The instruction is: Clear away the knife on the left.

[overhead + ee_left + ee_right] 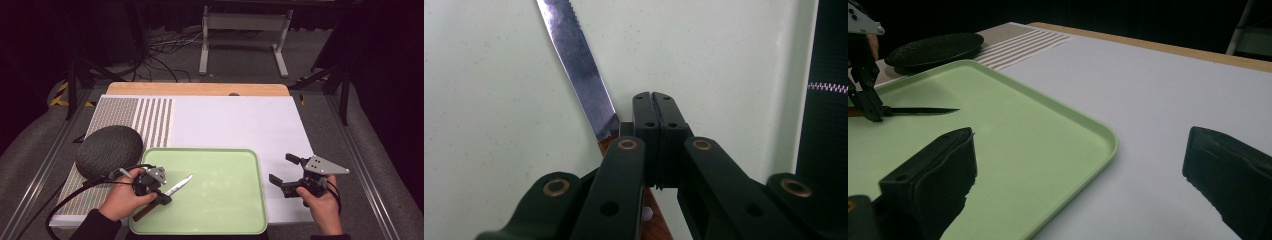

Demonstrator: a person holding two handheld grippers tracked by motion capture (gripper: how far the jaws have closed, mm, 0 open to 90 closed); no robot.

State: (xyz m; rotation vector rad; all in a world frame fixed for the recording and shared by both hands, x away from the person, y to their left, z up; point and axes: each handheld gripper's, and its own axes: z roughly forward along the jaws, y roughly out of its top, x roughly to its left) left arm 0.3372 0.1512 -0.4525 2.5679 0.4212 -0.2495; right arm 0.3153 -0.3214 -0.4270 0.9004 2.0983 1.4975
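Observation:
A knife (177, 188) with a serrated steel blade (579, 65) and a brown wooden handle lies on a pale green tray (220, 200), blade pointing up and right. My left gripper (162, 199) stands over the joint of handle and blade, a hand around it. Its pads (655, 100) meet with no gap, and the knife passes under the left jaw beside them. In the right gripper view that gripper (873, 117) points down at the knife (923, 111). My right gripper (281, 168) hovers open off the tray's right edge over the white board; nothing is between its jaws (1080, 145).
A dark grey round textured pad (109, 149) lies left of the tray on a striped mat (150, 120). The white board (235, 120) stretches behind and right of the tray. A wooden table edge (200, 89) runs along the back, with a metal stand and cables on the floor beyond.

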